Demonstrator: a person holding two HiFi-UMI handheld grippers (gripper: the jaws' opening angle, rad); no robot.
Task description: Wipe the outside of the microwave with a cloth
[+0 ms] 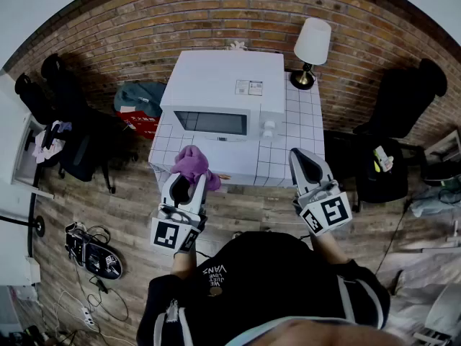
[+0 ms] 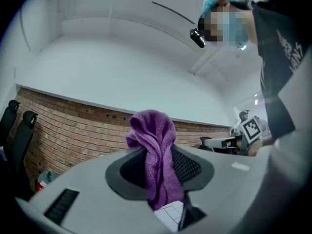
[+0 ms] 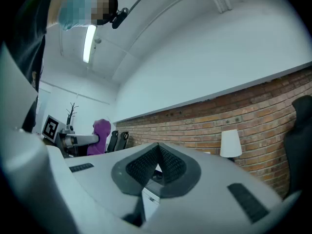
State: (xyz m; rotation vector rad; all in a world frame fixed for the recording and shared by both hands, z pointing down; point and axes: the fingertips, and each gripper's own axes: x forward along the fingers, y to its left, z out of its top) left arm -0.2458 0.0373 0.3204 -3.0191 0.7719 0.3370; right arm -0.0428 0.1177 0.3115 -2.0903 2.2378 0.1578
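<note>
Left tool (image 1: 189,186) pinches purple cloth (image 1: 191,163), which bunches past its tips just in front of the microwave (image 1: 225,92) door's left corner. Right tool (image 1: 306,166) pressed together, empty, off microwave's front right. Microwave lies long axis left-right, door facing the person.

The cloth (image 1: 191,163) is purple, the microwave (image 1: 223,85) white, the table (image 1: 302,125) white-tiled, the wall (image 1: 216,9) red brick.
</note>
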